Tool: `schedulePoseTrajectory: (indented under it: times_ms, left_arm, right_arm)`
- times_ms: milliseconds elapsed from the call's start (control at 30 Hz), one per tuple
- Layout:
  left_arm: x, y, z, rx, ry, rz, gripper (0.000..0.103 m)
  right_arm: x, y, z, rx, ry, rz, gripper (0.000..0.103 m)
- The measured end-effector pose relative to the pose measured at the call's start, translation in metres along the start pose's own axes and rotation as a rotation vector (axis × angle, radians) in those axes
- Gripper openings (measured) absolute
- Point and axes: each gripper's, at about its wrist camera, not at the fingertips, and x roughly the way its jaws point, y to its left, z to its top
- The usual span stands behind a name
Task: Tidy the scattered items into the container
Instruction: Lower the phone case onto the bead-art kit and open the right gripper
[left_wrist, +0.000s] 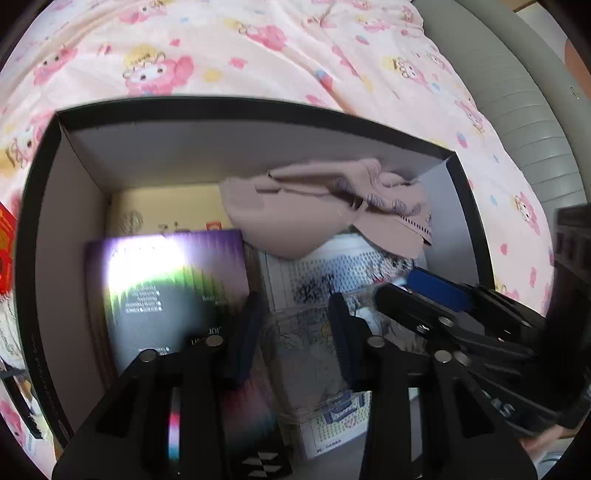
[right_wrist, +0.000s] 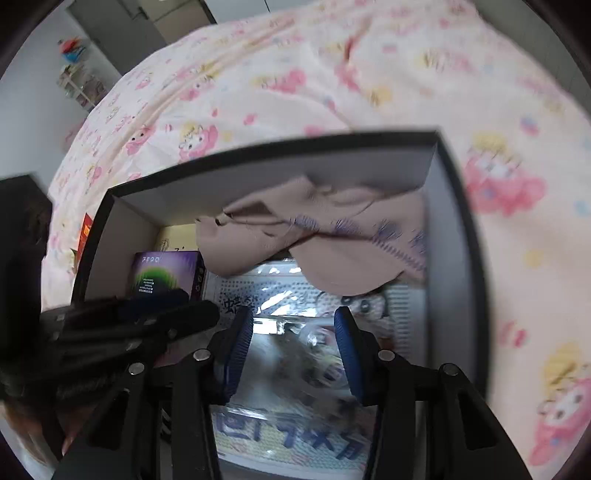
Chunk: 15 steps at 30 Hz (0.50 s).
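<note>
A: What is hard to see here?

B: The clear plastic packet (left_wrist: 303, 354) between the fingers of the left gripper (left_wrist: 295, 332) is blurred, and the fingers cut it off. I cannot tell if the pads press on it. In the right wrist view, the right gripper (right_wrist: 293, 347) has a similar shiny, blurred thing between its blue pads (right_wrist: 347, 354); a grip I cannot confirm either.

A: Where is the packet, and how does it lie?

B: Inside the black box (left_wrist: 40, 192), above a bead-pattern sheet (left_wrist: 321, 273). Its long axis seems to run away from the camera, but I am not sure.

A: And around it?

B: A purple carton (left_wrist: 166, 280) and a beige cloth (left_wrist: 325, 210) lie in the box. The box stands on a pink cartoon bedsheet (left_wrist: 229, 48); a grey door (right_wrist: 122, 26) shows behind.
</note>
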Motion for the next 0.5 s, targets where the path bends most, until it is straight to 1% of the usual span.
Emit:
schedulePoseTrajectory:
  times_ms: [67, 133, 233, 333, 433, 500]
  left_arm:
    - [0.004, 0.004, 0.0, -0.011, 0.028, -0.052, 0.039]
    - [0.009, 0.005, -0.001, -0.012, 0.059, -0.077, 0.039]
    - [0.006, 0.0, -0.005, 0.003, 0.069, -0.093, 0.039]
    - [0.003, -0.004, -0.012, 0.016, 0.093, -0.157, 0.039]
    - [-0.003, -0.008, -0.02, 0.034, 0.068, -0.136, 0.039]
    - [-0.004, -0.007, -0.021, 0.021, 0.062, -0.132, 0.039]
  right_arm:
    - [0.0, 0.0, -0.003, -0.03, 0.001, -0.013, 0.042]
    - [-0.001, -0.002, -0.007, -0.037, 0.008, -0.021, 0.043]
    - [-0.004, -0.009, -0.019, -0.012, 0.013, 0.002, 0.043]
    - [-0.009, -0.007, -0.033, -0.026, 0.031, 0.011, 0.043]
    - [-0.016, -0.005, -0.044, -0.026, 0.032, 0.017, 0.042]
    - [-0.021, -0.008, -0.047, -0.009, 0.009, 0.032, 0.042]
